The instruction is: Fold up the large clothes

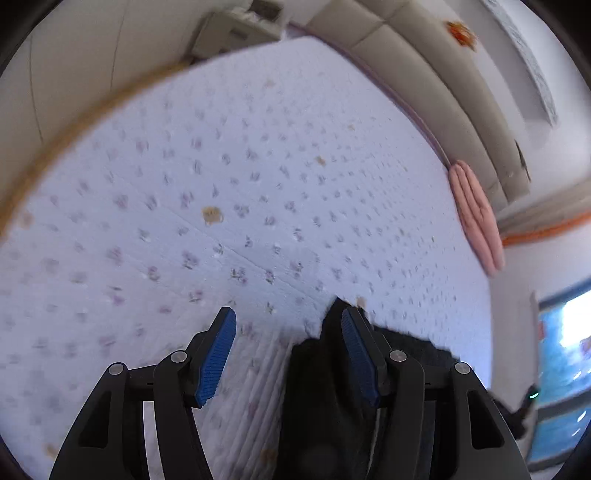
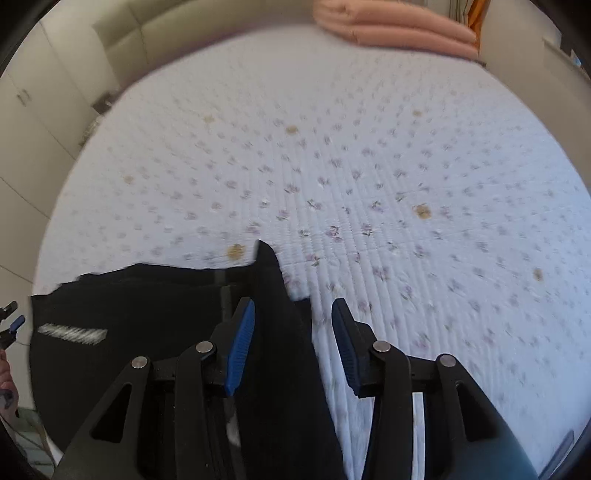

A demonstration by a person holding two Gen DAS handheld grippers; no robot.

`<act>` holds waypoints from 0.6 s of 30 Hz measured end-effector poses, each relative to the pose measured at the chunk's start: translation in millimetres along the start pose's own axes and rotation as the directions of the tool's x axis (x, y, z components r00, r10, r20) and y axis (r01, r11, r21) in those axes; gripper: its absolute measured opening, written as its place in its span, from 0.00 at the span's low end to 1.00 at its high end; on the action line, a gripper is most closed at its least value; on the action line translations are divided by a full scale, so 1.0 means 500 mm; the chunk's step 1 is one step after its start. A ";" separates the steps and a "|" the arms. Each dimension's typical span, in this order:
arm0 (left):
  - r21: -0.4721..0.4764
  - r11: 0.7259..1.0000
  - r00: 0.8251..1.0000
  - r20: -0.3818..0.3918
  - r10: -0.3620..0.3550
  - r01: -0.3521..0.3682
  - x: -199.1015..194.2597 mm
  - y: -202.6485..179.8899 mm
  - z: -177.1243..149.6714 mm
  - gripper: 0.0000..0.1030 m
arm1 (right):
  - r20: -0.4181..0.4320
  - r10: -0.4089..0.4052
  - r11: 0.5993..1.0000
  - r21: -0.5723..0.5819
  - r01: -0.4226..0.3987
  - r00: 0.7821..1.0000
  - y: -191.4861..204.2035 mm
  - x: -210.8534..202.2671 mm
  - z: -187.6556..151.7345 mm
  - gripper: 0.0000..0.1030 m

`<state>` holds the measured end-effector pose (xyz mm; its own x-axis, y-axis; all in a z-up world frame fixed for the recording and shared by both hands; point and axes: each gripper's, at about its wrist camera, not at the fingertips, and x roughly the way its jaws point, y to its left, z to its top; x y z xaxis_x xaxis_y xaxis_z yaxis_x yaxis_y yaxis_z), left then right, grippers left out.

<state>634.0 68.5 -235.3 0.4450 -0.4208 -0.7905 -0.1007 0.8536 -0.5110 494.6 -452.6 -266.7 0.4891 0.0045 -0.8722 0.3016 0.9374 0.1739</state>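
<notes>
Black garment (image 2: 155,314) spread at the near edge of the bed (image 2: 369,166), flat on the floral quilt, one pointed corner poking up toward the middle of the mattress. White label strip visible on the cloth, on the side away from that corner. Right gripper (image 2: 291,347) hovering over the garment's corner edge, jaws wide apart, nothing between the blue pads (image 2: 242,343); one pad above black fabric, the other above bare quilt. Straddling the hem like that, probably to pinch the edge cleanly. Left gripper (image 1: 288,354) mirrored at the garment's opposite end, also spread open and empty, black cloth bunched under one finger, quilt under the other. Both views blurred, so contact with the fabric hard to call. Looks like a two-corner pickup being lined up, a fold not yet begun. Pink folded blanket (image 2: 395,29) far off by the headboard, well apart from the garment. Soft cloth, likely to sag if only one layer caught.
</notes>
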 end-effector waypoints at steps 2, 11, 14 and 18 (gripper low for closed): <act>0.089 0.996 1.000 0.009 0.006 -0.007 -0.039 -0.068 -0.035 0.60 | -0.004 0.060 0.998 -0.031 -0.060 0.998 0.041 -0.051 -0.033 0.51; 0.441 0.897 0.998 -0.061 0.009 0.019 -0.013 -0.417 -0.343 0.60 | -0.075 0.139 0.962 -0.227 -0.153 0.987 0.273 -0.088 -0.174 0.56; 0.512 0.859 0.993 -0.107 0.056 0.007 0.038 -0.451 -0.417 0.60 | -0.089 0.142 0.961 -0.227 -0.159 0.986 0.297 -0.067 -0.199 0.56; 0.547 0.833 0.976 -0.127 0.174 -0.078 0.121 -0.430 -0.463 0.60 | -0.093 0.017 0.952 -0.303 -0.044 0.996 0.323 -0.017 -0.246 0.57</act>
<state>476.5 -211.7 -251.1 0.3041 -0.3011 -0.9038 0.3683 0.9121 -0.1799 438.6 -258.5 -287.3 0.4160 0.0524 -0.9079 0.0178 0.9977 0.0657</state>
